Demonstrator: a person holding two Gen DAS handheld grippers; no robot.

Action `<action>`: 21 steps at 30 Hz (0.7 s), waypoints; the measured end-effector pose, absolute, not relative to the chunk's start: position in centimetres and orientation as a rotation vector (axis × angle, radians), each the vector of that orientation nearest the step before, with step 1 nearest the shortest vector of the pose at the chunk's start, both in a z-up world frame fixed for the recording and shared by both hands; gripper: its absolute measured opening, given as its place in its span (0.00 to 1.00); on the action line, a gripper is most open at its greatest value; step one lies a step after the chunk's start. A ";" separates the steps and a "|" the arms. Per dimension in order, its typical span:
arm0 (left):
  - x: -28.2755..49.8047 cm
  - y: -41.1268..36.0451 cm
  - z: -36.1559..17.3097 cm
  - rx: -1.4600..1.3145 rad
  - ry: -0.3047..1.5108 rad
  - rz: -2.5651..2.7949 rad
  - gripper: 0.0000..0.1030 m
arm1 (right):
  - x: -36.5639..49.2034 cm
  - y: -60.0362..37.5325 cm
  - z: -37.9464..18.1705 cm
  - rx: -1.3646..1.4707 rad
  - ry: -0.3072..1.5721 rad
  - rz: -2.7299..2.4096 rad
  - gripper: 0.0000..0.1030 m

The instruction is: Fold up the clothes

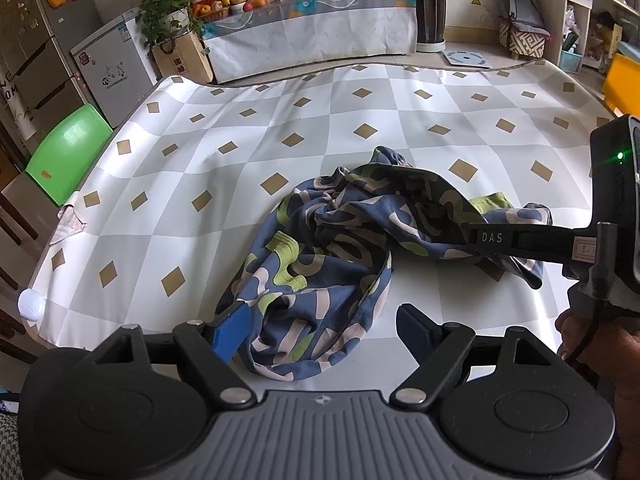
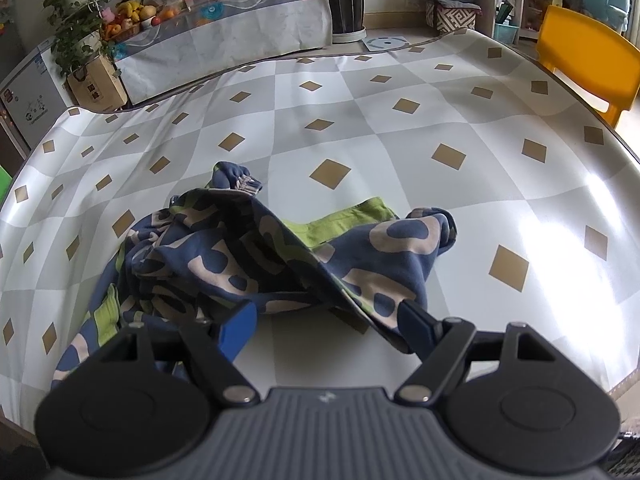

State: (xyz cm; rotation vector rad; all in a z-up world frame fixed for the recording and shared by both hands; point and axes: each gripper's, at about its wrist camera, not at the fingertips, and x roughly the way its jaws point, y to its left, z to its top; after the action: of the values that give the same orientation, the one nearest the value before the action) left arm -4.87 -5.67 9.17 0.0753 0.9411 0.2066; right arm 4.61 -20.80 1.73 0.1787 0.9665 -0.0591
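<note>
Approaching crumpled garment (image 1: 320, 248) lying mid-table on checkered cloth (image 1: 200, 140), bunched, nothing folded yet. You are holding left gripper (image 1: 320, 320) jaws wide over near hem; nothing gripped. You are bringing right gripper (image 2: 328, 318) in, also wide, fabric draping by its right finger. Pinch single-layer edges, then spread flat before folding.

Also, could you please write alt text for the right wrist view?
A crumpled blue, beige and green patterned garment lies on a checked tablecloth, with the open right hand-held gripper at its near edge. A yellow chair stands beyond.
</note>
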 end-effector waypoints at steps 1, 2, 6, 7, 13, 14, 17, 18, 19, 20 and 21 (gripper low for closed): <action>-4.9 -5.7 9.2 0.075 0.940 0.206 0.78 | 4.6 -20.8 1.7 0.178 0.967 -0.058 0.74; -4.9 -5.7 9.3 0.075 0.940 0.206 0.78 | 4.6 -20.7 1.7 0.177 0.968 -0.057 0.74; -4.9 -5.7 9.4 0.074 0.938 0.206 0.78 | 4.6 -20.7 1.7 0.173 0.967 -0.055 0.74; -4.9 -5.7 9.4 0.075 0.938 0.206 0.78 | 4.6 -20.6 1.7 0.172 0.967 -0.055 0.74; -5.0 -5.8 9.6 0.084 0.935 0.206 0.78 | 4.6 -20.5 1.7 0.169 0.969 -0.051 0.74; -5.0 -5.8 9.7 0.086 0.935 0.206 0.78 | 4.6 -20.5 1.7 0.168 0.969 -0.051 0.74; -5.1 -5.8 9.8 0.089 0.932 0.209 0.78 | 4.6 -20.5 1.6 0.164 0.968 -0.051 0.74; -5.1 -5.8 9.8 0.089 0.931 0.210 0.78 | 4.6 -20.5 1.6 0.163 0.968 -0.051 0.74; -5.1 -5.8 9.8 0.090 0.930 0.213 0.79 | 4.6 -20.4 1.6 0.162 0.967 -0.051 0.74; -5.1 -5.8 9.9 0.092 0.929 0.215 0.79 | 4.6 -20.4 1.6 0.162 0.967 -0.050 0.74; -5.2 -5.8 9.9 0.092 0.927 0.217 0.79 | 4.6 -20.4 1.6 0.161 0.967 -0.049 0.74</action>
State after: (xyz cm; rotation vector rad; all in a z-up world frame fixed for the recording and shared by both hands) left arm -5.15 -5.77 9.90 0.0922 0.9275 0.2166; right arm 4.64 -20.39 1.63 0.1614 0.9672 -0.0494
